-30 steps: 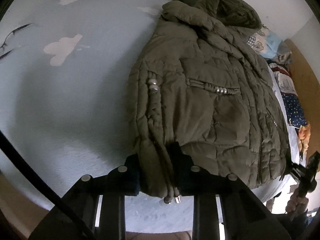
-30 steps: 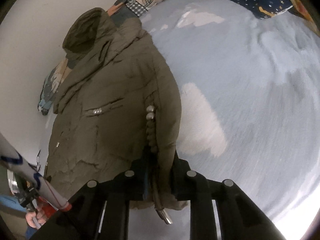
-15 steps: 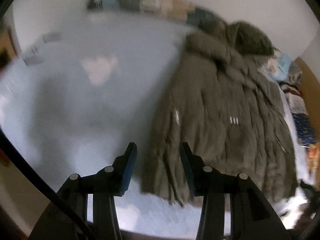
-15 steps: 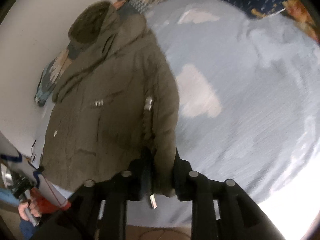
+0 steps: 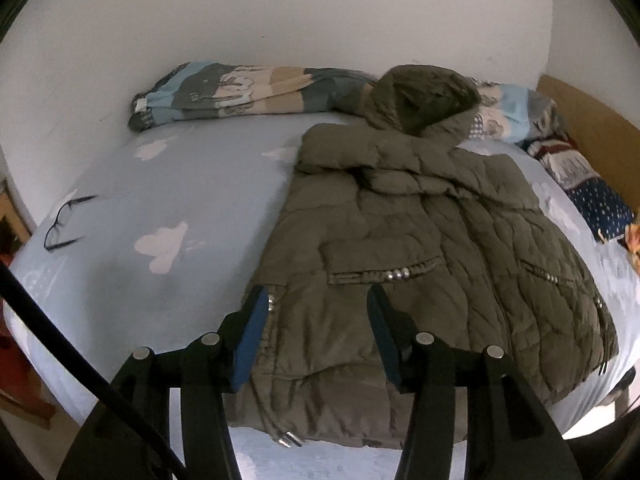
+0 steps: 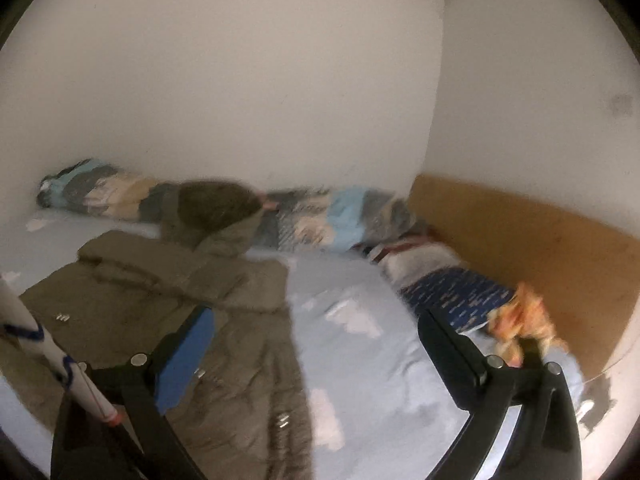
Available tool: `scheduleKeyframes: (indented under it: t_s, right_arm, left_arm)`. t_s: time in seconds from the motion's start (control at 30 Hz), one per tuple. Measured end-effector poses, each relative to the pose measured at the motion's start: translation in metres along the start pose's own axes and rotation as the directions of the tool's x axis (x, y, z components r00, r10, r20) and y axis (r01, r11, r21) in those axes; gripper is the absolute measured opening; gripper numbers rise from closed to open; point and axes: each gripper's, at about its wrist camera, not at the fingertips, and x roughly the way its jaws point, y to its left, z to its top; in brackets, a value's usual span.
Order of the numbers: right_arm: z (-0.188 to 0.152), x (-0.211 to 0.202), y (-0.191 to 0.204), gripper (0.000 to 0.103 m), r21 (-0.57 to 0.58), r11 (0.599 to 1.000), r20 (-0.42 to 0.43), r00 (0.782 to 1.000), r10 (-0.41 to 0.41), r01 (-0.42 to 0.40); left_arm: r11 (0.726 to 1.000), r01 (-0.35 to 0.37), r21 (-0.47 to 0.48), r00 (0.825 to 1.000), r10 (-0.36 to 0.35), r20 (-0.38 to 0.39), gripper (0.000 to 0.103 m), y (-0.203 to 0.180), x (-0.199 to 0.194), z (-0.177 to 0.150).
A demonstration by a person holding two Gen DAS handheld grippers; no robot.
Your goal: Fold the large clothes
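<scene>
The left gripper point(image 5: 316, 332) is hanging with jaws spread, holding nothing, above the hem of the jacket point(image 5: 420, 248). The right gripper point(image 6: 316, 364) is also gaping wide and empty. The quilted olive jacket is lying flat on the bed point(image 5: 180, 184), long axis running away from both grippers, hood point(image 5: 424, 100) pointing toward the far wall against folded bedding point(image 5: 224, 92).

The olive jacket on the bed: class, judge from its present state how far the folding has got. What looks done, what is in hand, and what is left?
Done: the olive jacket lies flat, front up, on the bed, hood toward the wall, with no sleeves sticking out at either side.
In hand: nothing. The left gripper and right gripper are both open and empty.
Left, probably: folding the body up and dealing with the hood.
</scene>
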Motion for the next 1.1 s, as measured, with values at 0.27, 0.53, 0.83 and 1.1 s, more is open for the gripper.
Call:
scheduleKeyframes:
  t_s: [0.27,0.53,0.83,1.1]
  right_arm:
    - [-0.009,-0.002,-0.013,0.103,0.258,0.930,0.033,0.965,0.261,-0.260]
    - [-0.010,0.004,-0.018,0.103,0.390,0.842,0.061,0.923,0.381,-0.373]
    - [-0.015,0.012,-0.028,0.103,0.507,0.729,0.062,0.863,0.501,-0.460]
    - [-0.024,0.022,-0.032,0.103,0.588,0.658,0.070,0.841,0.537,-0.469]
  left_arm:
    - [0.995,-0.019,0.095,1.000,0.018,0.014,0.050,-0.022,-0.003,-0.007]
    - [0.993,-0.030,0.116,1.000,0.029,0.010,0.050,-0.027,-0.003,-0.009]
    - [0.991,-0.027,0.134,1.000,0.027,0.005,0.050,-0.033,-0.001,-0.010]
    - [0.991,-0.022,0.135,1.000,0.021,0.004,0.050,-0.034,-0.001,-0.011]
